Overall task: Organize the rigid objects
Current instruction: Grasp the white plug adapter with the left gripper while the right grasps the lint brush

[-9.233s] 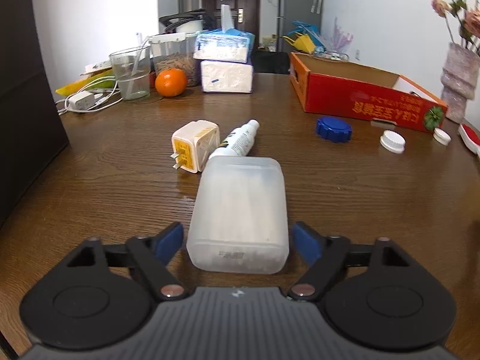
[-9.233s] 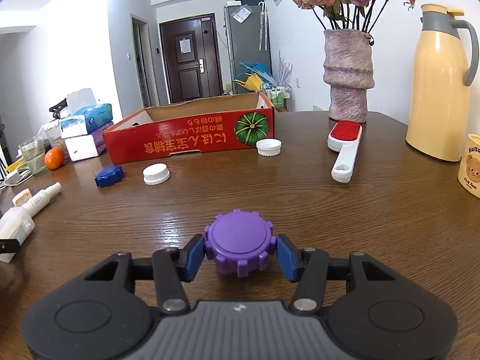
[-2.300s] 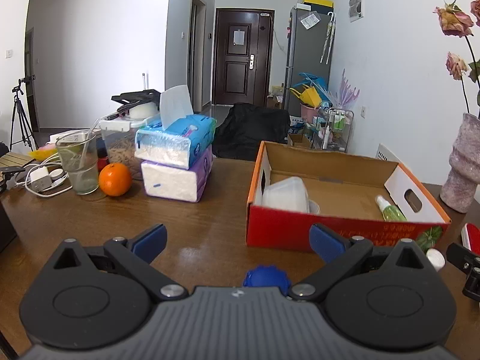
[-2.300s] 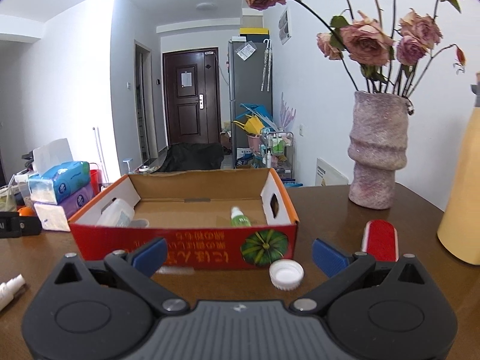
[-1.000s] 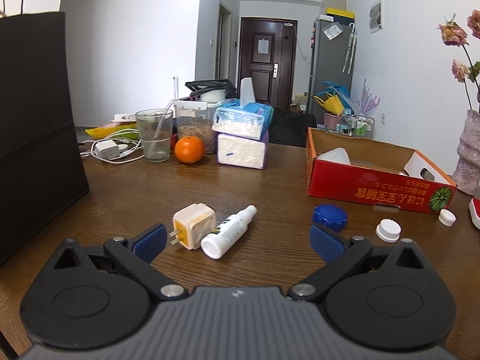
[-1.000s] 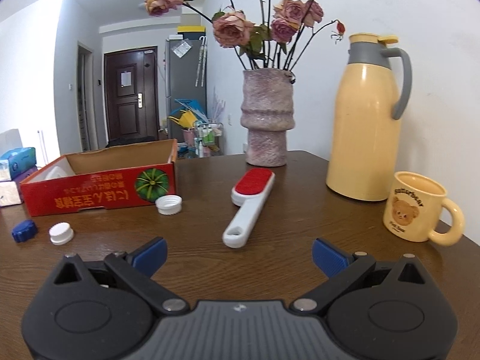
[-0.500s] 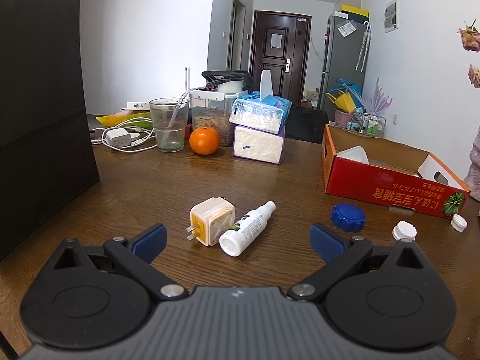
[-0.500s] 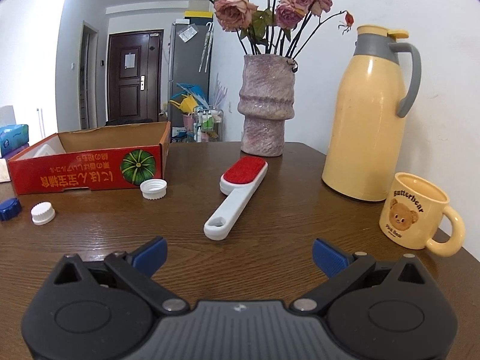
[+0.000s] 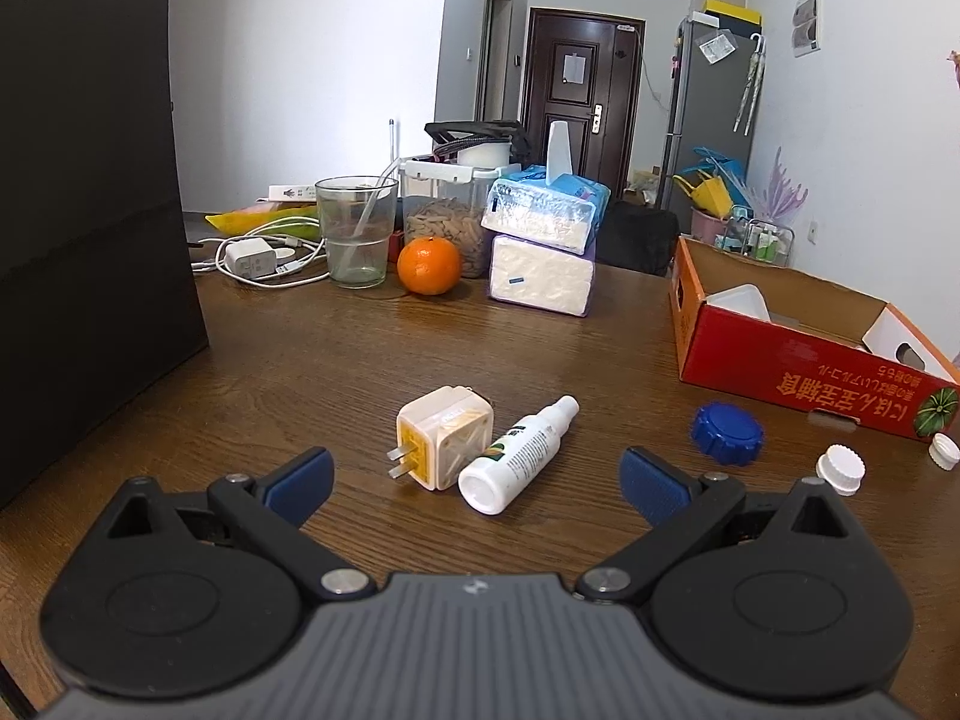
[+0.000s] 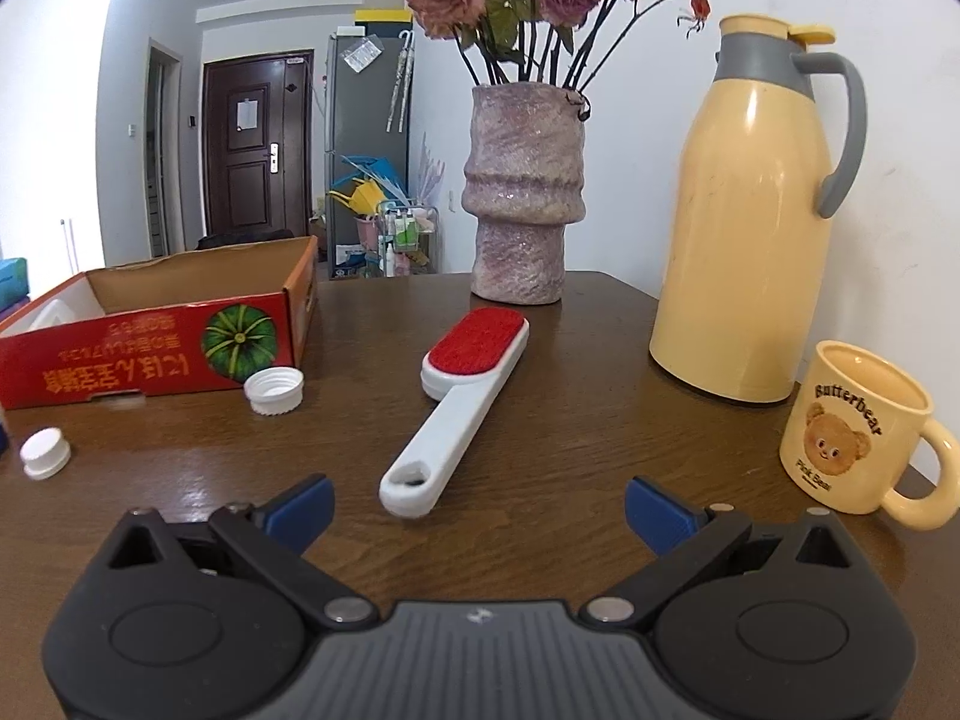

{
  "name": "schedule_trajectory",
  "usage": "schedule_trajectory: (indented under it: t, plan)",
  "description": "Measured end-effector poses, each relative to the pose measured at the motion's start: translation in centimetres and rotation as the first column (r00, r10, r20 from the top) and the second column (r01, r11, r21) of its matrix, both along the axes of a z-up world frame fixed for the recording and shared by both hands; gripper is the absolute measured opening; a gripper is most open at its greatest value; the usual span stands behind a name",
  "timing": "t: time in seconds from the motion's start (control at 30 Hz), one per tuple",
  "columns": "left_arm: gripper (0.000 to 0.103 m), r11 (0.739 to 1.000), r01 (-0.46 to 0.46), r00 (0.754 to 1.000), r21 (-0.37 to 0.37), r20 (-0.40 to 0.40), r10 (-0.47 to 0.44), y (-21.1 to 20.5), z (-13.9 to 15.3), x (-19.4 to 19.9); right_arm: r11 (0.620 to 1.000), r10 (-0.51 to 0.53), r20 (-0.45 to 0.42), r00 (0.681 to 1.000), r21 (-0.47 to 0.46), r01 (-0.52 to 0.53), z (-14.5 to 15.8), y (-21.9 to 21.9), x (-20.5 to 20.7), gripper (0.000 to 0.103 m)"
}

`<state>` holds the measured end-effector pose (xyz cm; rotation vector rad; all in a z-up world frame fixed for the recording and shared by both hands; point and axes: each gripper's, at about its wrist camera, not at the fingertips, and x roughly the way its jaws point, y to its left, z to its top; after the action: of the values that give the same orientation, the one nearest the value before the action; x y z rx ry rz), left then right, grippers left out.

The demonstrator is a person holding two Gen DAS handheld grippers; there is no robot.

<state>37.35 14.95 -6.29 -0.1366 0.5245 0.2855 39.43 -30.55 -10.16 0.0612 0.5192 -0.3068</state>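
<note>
Left gripper [image 9: 474, 477] spread wide and empty, hovering low over the wooden table [image 9: 300, 360]; right gripper [image 10: 477, 507] likewise spread wide, holding nothing. Just ahead of the left one: a cream plug adapter [image 9: 444, 435] on its side, 2 prongs facing the camera, touching or nearly touching a small white spray bottle [image 9: 519, 453] lying flat with its nozzle pointing away. Probably light, hard and smooth, both; bottle liable to roll, so best pinched across the middle of its body; adapter best taken across its flat sides, clear of the prongs. Just ahead of the right one: a lint brush [image 10: 459, 408], white handle nearest, red pad farther off; stiff and light by the look, narrow handle the natural hold. Farther out: blue cap [image 9: 726, 435], ribbed white cap [image 10: 45, 453], open white cap [image 10: 274, 390]. Beyond those, the red cardboard box [image 10: 150, 351], a white container already inside
</note>
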Motion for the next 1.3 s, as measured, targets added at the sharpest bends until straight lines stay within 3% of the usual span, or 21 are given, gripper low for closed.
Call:
schedule_trajectory:
  t: [0.67, 1.0, 1.3]
  plan:
    - [0.103, 0.997, -0.008, 0.986, -0.074, -0.165, -0.005, 2.1, -2.9, 3.4, 0.994, -0.076, -0.087, 0.993, 0.068, 0.083, -1.5, -2.3, 8.9, 0.099]
    - [0.103, 0.998, 0.027, 0.986, -0.055, -0.164, -0.036, 2.8, -3.2, 4.9, 0.989, -0.092, -0.104, 0.990, 0.103, 0.103, -1.7, -3.2, 10.3, 0.099]
    - [0.102, 1.000, 0.005, 0.998, -0.031, -0.069, -0.007, 3.8, -1.9, 4.7, 0.987, -0.094, -0.113, 0.989, 0.118, 0.108, -1.8, -3.7, 11.0, 0.099]
